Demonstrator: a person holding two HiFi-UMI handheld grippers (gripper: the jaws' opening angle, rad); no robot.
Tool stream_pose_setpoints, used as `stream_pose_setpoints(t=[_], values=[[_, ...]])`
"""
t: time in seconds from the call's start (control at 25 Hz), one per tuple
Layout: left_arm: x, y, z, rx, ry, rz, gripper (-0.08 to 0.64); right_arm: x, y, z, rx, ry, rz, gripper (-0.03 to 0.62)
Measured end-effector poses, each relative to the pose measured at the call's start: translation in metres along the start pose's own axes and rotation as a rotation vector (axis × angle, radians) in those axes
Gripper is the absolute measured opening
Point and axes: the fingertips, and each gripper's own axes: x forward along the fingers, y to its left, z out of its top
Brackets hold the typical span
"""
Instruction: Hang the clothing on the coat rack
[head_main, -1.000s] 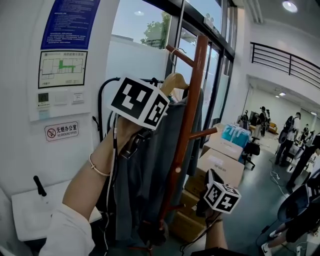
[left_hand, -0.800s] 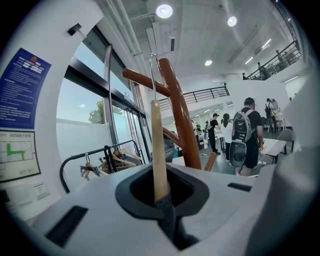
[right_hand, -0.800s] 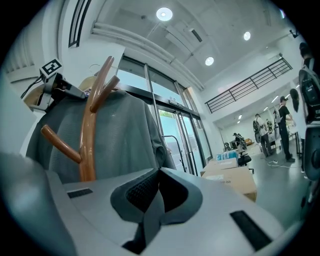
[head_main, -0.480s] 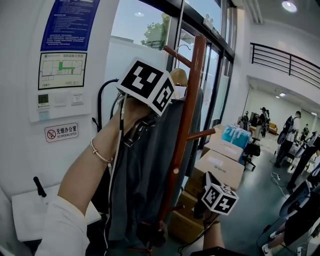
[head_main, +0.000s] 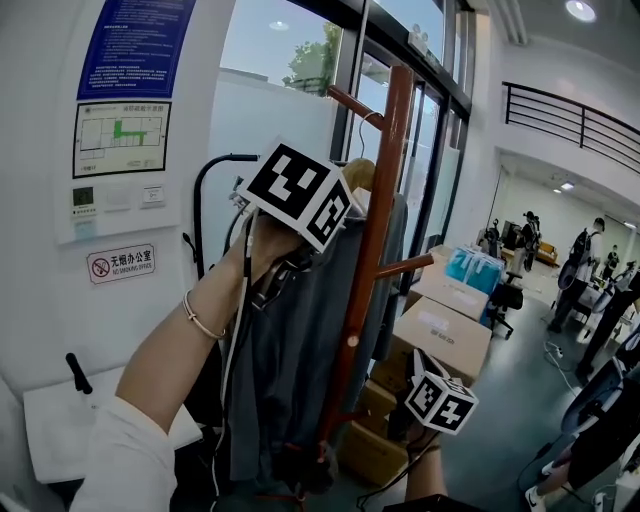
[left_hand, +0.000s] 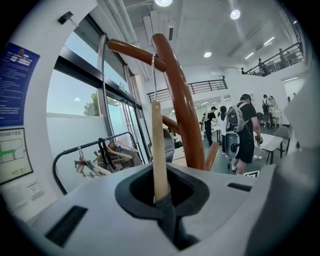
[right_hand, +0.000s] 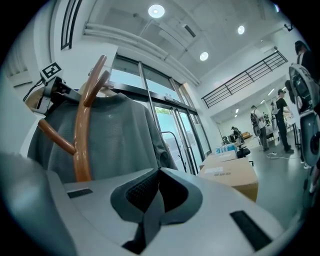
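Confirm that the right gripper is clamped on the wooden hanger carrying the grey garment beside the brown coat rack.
Wrong gripper: the left gripper is clamped on the wooden hanger carrying the grey garment beside the brown coat rack, as the left gripper view shows.

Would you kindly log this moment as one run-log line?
left gripper: shut on wooden hanger | grey garment: on hanger | hook: at coat rack peg | right gripper: shut, empty

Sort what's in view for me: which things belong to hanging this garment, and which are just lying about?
Job: coat rack; wooden hanger, clamped in the left gripper; grey garment on it; right gripper, shut, holding nothing.
Lying about: cardboard boxes; black clothes rail; wall notices.
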Motion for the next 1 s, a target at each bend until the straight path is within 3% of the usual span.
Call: stream_pose_setpoints(t=[0.36, 0.56, 0.8, 1.0], values=[[-0.005, -0.003, -0.003, 0.012, -0.017, 0.011, 0.025, 0.011, 0.007, -0.015, 0.020, 0.021, 0.019, 0.023], [-0.011, -0.021, 0.001, 0.000, -0.034, -0.082, 0.163, 0.015, 0.010, -0.016, 0.019, 0.024, 0.017, 0.023], [-0.017, -0.034, 0.002, -0.014, -0.048, -0.133, 0.244, 0.015, 0.010, -0.022, 0.034, 0.027, 0.012, 0.023], [-0.039, -0.041, 0.020, -0.003, -0.178, -0.142, 0.293, 0.016, 0.011, -0.029, 0.060, 0.027, 0.014, 0.023]])
